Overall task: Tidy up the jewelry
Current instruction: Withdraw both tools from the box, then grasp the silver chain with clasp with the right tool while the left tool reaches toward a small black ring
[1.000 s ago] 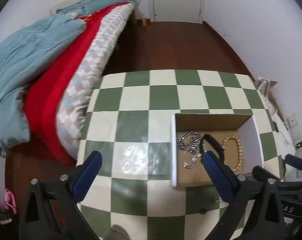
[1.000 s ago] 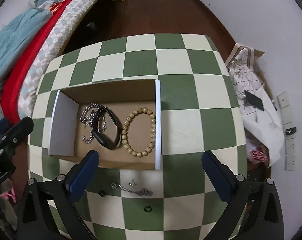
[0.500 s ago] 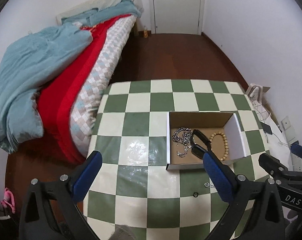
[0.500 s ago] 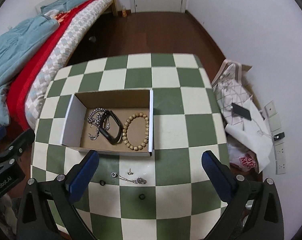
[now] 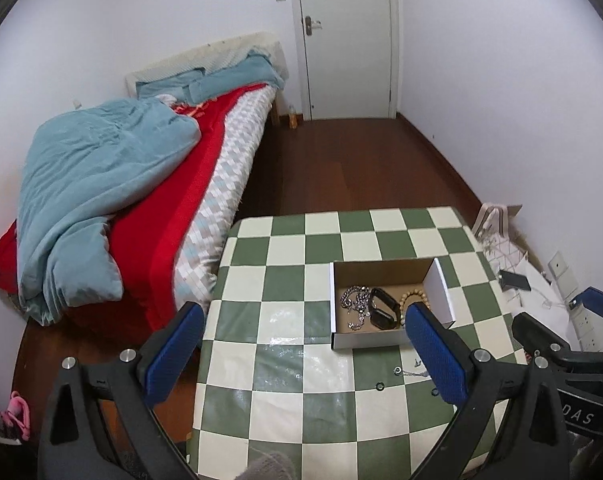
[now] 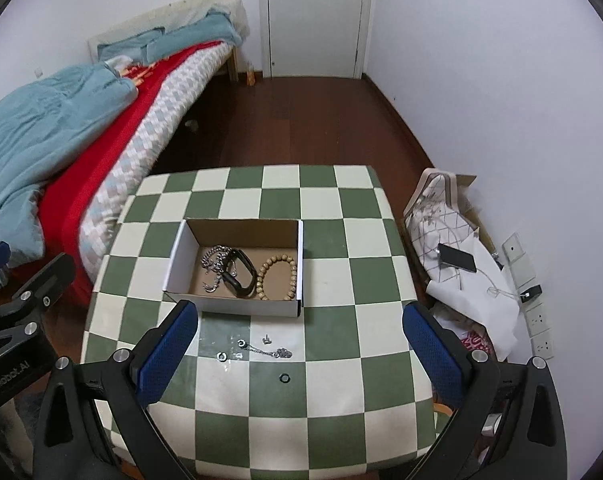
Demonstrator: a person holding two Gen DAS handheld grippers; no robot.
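Note:
An open cardboard box (image 6: 181, 258) (image 5: 441, 292) sits on the green-and-white checked table (image 6: 333, 328) (image 5: 285, 364). Inside lie a silver chain (image 6: 214, 262) (image 5: 355, 300), a black band (image 6: 241, 276) (image 5: 383, 310) and a wooden bead bracelet (image 6: 277, 276) (image 5: 413, 300). In front of the box lie a thin silver chain (image 6: 269, 351) (image 5: 411, 372), a small stud (image 6: 267, 338), and small rings (image 6: 222, 356) (image 6: 285, 378). My right gripper (image 6: 301, 354) and left gripper (image 5: 305, 356) are both open and empty, held high above the table's near edge.
A bed with blue and red bedding (image 5: 113, 200) stands left of the table. A patterned bag (image 6: 433, 216), a phone (image 6: 457, 258) and white papers (image 6: 481, 296) lie on the floor at the right wall. A white door (image 6: 315, 16) is at the back.
Both grippers have pulled back and up from the table, so the box and jewelry look smaller and farther away. Both stayed open and empty.

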